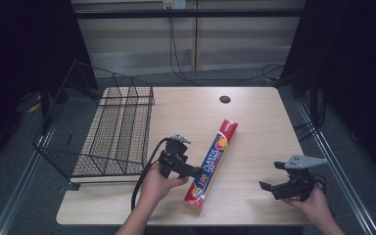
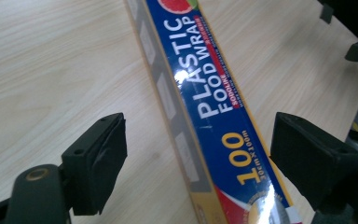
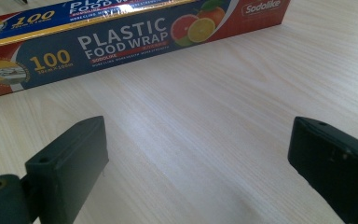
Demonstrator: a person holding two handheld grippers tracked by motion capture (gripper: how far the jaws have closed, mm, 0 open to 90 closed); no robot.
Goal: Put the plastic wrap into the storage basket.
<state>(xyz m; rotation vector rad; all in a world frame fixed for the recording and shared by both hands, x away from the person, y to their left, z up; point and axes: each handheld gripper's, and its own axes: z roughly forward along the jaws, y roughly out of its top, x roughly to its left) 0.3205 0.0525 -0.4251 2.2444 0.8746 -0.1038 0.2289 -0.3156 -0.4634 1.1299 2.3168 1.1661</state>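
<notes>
The plastic food wrap box (image 1: 214, 164) lies flat on the wooden table (image 1: 264, 132), long and narrow, running from about 1 o'clock at its red far end down to 7 o'clock at its near end, which sits close to the table's front edge. Its blue top face carries the number 100 near the near end.

The left gripper (image 1: 194, 171) reaches in from 9 o'clock of the box's near part, held by the person's left hand (image 1: 157, 187). In the left gripper view its 2 black jaws stand apart on either side of the box (image 2: 214, 116), one at 8 o'clock and one at 4 o'clock of the picture, with bare table showing between each pad and the cardboard (so the box is straddled, not pinched).

The right gripper (image 1: 270, 182) sits well apart from the box, at about 3 o'clock of its near end, close to the table's front right corner, in the person's right hand (image 1: 313, 200). Its jaws are spread wide over bare wood in the right gripper view, with the box (image 3: 135, 32) lying across the top of that picture.

A black wire basket (image 1: 103, 132) stands at the table's left edge, at about 9 o'clock of the box, overhanging the side. A small dark round hole (image 1: 224, 99) marks the tabletop at 12 o'clock.
</notes>
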